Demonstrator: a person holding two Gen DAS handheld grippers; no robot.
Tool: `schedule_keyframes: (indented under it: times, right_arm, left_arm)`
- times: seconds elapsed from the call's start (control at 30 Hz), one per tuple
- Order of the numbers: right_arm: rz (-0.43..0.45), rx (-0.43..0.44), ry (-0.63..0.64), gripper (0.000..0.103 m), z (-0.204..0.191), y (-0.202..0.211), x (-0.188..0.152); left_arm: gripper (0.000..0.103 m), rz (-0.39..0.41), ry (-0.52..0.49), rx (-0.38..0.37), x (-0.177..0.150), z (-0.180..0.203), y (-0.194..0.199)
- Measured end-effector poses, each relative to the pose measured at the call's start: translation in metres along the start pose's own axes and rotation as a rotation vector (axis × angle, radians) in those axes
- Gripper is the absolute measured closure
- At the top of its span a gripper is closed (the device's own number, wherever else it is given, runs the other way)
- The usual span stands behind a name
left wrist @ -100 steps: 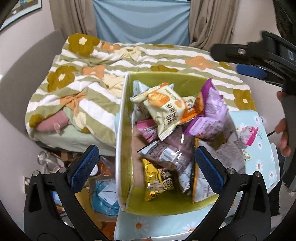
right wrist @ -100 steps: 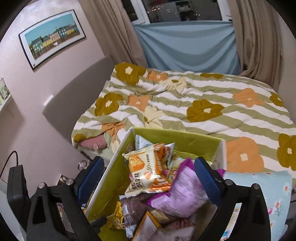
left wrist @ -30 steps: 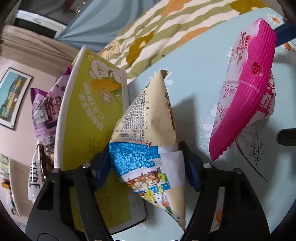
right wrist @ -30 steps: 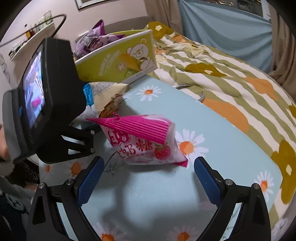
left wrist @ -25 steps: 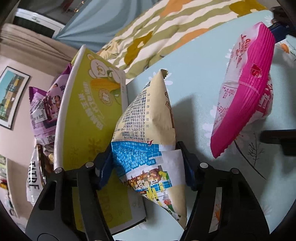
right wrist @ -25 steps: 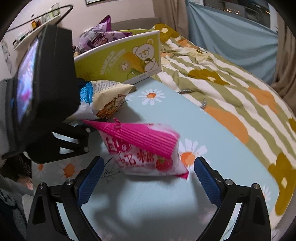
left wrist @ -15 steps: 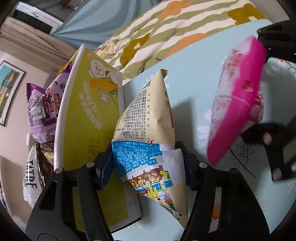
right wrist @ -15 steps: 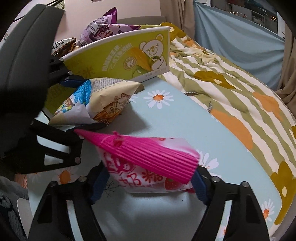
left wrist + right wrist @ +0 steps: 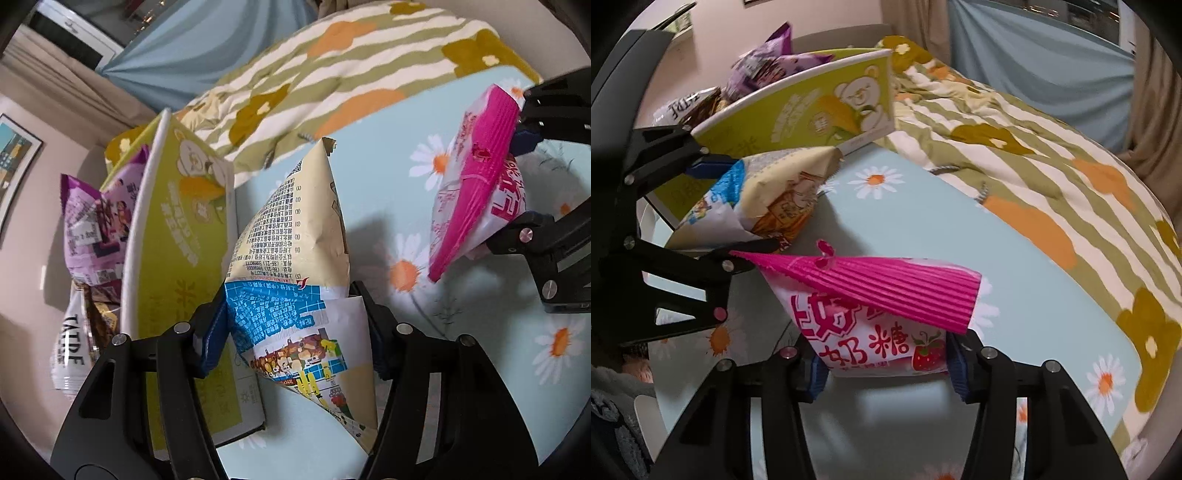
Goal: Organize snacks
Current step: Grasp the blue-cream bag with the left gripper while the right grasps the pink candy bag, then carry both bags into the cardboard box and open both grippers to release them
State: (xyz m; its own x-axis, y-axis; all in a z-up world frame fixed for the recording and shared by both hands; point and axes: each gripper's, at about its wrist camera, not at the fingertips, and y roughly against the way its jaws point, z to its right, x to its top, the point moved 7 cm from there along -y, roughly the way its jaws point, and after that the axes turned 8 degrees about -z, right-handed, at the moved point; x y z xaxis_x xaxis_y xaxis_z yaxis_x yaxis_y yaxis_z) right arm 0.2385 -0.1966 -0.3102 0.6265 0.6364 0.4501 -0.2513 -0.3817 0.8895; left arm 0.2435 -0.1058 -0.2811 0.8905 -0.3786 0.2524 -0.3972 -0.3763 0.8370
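Note:
A cream and blue snack bag (image 9: 291, 236) stands on end beside the green box (image 9: 173, 236), and my left gripper (image 9: 295, 328) is shut on its lower part. The same bag (image 9: 775, 195) shows at the left of the right wrist view, between the left gripper's fingers (image 9: 709, 166). A pink and white candy bag (image 9: 871, 317) with a strawberry print is pinched at its base by my right gripper (image 9: 886, 363), which is shut on it. In the left wrist view that pink bag (image 9: 476, 192) hangs at the right.
The green box (image 9: 798, 107) holds several snack bags, among them a purple one (image 9: 92, 214). Both bags are over a light blue daisy tablecloth (image 9: 923, 229). A bed with a striped flowered cover (image 9: 1052, 122) lies behind the table, and curtains beyond it.
My right gripper's jaws have come together from wide open onto the pink bag. The left gripper has tightened a little on the cream bag and lifted slightly.

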Motion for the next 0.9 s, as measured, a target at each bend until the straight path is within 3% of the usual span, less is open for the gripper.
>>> schedule_keyframes:
  times: [0.3,0.53,0.7,0.9]
  right_arm:
    - [0.045,-0.046,-0.088,0.055,0.007,0.070,-0.002]
    - [0.136,-0.066,-0.110,0.055,-0.015,0.134,0.039]
    - [0.201,-0.071,-0.116,0.055,-0.048,0.159,0.083]
    - [0.256,-0.031,-0.179,0.055,-0.101,0.150,0.141]
  left_arm:
    - [0.043,0.115,0.117,-0.080,0.014,-0.036,0.067]
    - [0.043,0.221,0.266,-0.154,0.006,-0.115,0.125]
    - [0.043,0.253,0.328,-0.143,-0.011,-0.183,0.127]
    - [0.043,0.219,0.354,-0.112,-0.038,-0.257,0.092]
